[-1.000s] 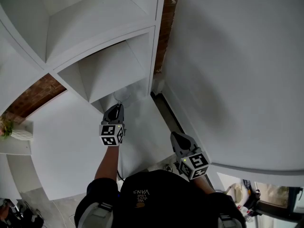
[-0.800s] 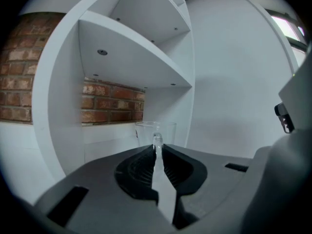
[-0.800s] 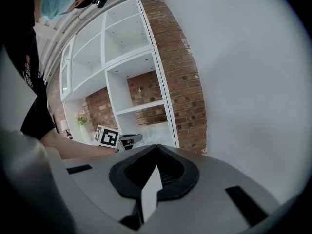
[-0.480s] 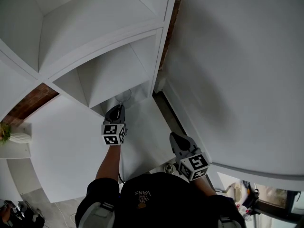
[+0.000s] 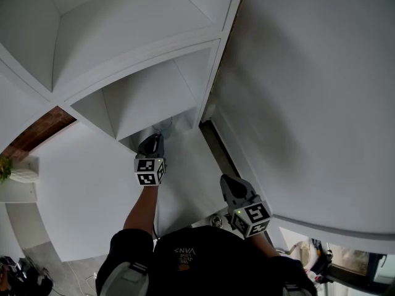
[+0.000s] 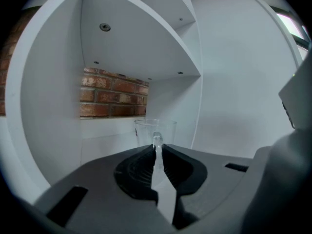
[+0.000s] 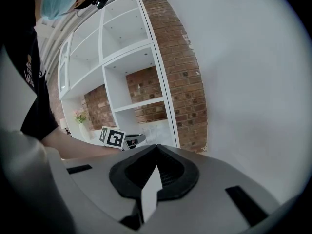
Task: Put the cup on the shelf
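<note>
Starting nearest: right gripper [image 5: 227, 180] is held low beside the body, jaws pressed together on nothing, idle. Left gripper [image 6: 157, 149] is reached forward, jaws pinched on the handle of the clear cup [image 6: 155, 129]. Cup is held upright at the mouth of a shelf [image 6: 48, 130] bay, nearer its right-hand wall. Its base is hidden by the jaws, so contact with the board can't be confirmed. Brick [image 6: 114, 89] is seen behind the bay.

Judgement: cup should be carried deeper in, kept level and lowered until the base is seated flat. Jaws should then be opened and drawn straight back so the handle isn't snagged. It looks like glass, so no drop from height.

Writing: "VANS" is read upside down on the shirt [image 5: 183, 250]. Marker cubes [image 5: 149, 171] carry only square patterns.
</note>
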Demonstrator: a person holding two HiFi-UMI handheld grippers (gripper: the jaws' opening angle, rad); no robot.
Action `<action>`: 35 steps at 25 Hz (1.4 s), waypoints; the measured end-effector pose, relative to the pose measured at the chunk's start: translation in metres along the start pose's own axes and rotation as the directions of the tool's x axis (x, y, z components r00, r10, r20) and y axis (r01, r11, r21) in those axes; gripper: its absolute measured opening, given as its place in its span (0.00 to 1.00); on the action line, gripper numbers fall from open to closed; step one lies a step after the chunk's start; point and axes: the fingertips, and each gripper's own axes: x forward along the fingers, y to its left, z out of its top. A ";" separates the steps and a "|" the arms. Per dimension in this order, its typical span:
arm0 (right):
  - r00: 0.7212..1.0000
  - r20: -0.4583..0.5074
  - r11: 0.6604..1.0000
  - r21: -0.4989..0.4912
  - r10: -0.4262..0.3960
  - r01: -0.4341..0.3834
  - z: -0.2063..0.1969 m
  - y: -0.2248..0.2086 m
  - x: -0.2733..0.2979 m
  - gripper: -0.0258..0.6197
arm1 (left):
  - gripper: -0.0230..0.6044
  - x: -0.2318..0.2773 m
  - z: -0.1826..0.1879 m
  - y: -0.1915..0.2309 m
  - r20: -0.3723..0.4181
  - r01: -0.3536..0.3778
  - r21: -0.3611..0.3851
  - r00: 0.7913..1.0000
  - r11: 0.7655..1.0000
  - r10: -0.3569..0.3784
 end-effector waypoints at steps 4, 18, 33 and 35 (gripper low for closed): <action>1.000 -0.005 1.000 0.000 -0.001 0.001 -0.001 -0.001 0.000 0.04 | 0.08 0.006 0.000 0.001 0.010 -0.011 -0.013 1.000 1.000 0.011; 1.000 -0.010 1.000 0.007 -0.016 0.016 -0.006 -0.001 -0.006 0.04 | 0.09 0.041 -0.001 0.008 -0.057 -0.035 -0.024 0.998 0.999 0.034; 1.000 0.013 1.000 0.011 -0.014 0.014 -0.004 0.005 -0.011 0.04 | 0.15 0.043 0.006 0.014 -0.041 -0.009 -0.099 0.999 0.995 0.005; 1.000 0.020 1.000 0.011 -0.007 0.007 -0.003 0.007 -0.012 0.04 | 0.17 0.037 0.006 0.014 -0.038 -0.016 -0.093 0.999 0.996 0.012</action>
